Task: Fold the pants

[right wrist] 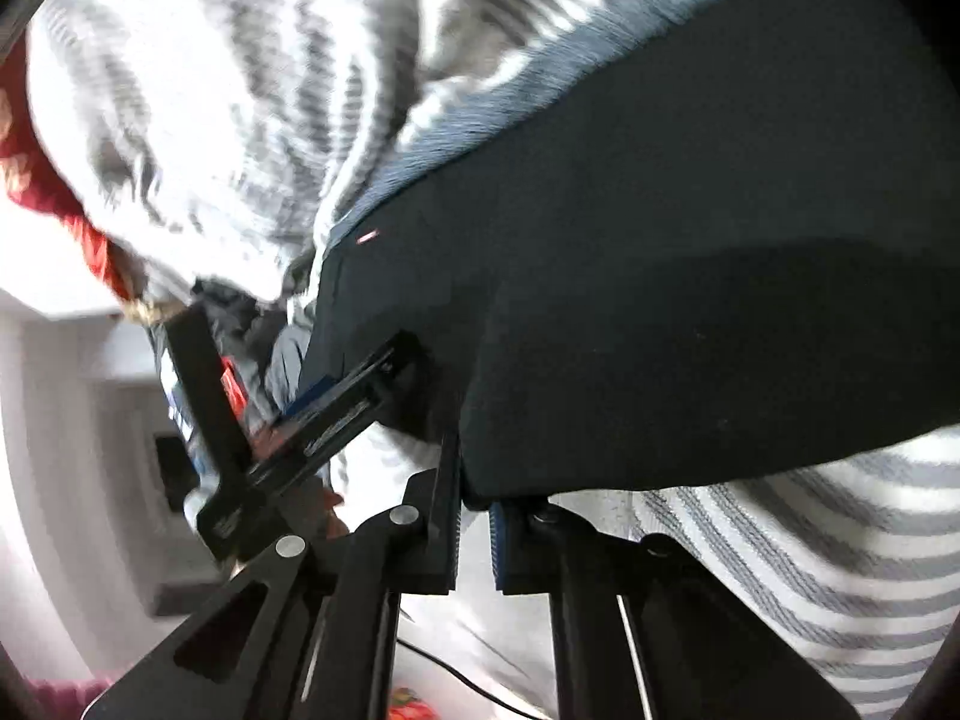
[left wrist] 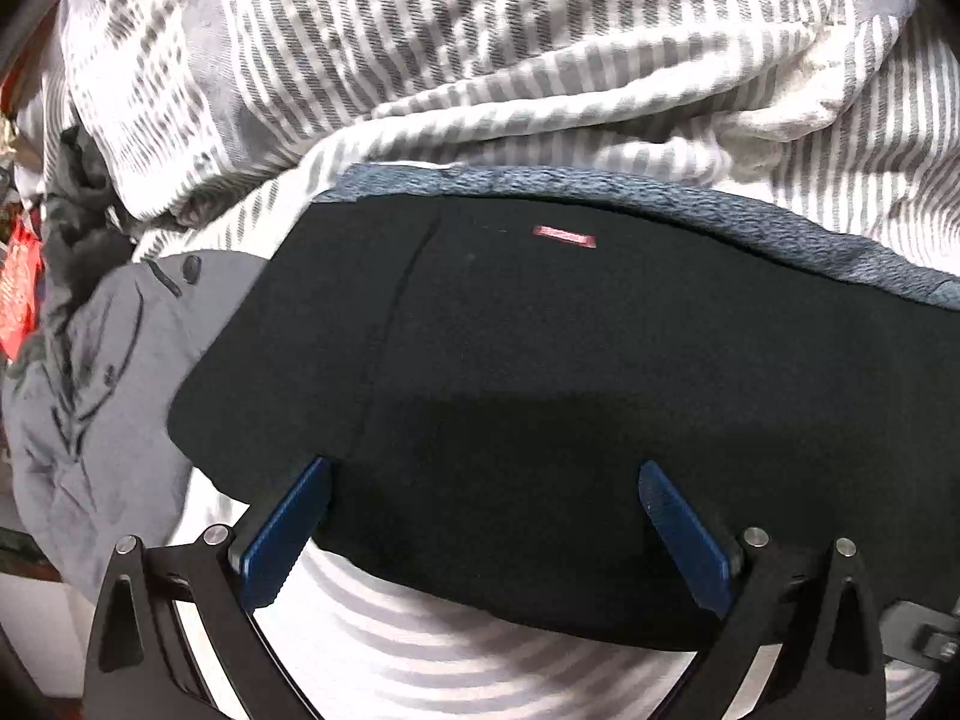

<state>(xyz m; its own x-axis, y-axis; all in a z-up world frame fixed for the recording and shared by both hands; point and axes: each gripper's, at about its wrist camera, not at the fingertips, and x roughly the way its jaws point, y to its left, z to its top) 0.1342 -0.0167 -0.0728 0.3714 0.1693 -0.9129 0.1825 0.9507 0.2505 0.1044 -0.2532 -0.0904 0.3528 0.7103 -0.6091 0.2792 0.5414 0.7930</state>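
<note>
The black pants (left wrist: 540,372) lie folded on a striped sheet, with a small red tag (left wrist: 564,236) near the far edge. My left gripper (left wrist: 483,483) is open, its blue fingers (left wrist: 288,534) spread over the near edge of the pants. My right gripper (right wrist: 474,501) is shut on the near edge of the black pants (right wrist: 690,300) and lifts that edge a little. The left gripper (right wrist: 360,384) also shows in the right wrist view, at the pants' left side.
A blue-grey knit cloth (left wrist: 660,204) lies under the far edge of the pants. A grey garment (left wrist: 102,384) with buttons lies to the left. The grey-and-white striped sheet (left wrist: 420,60) is bunched behind. Red items (left wrist: 21,288) sit at the far left.
</note>
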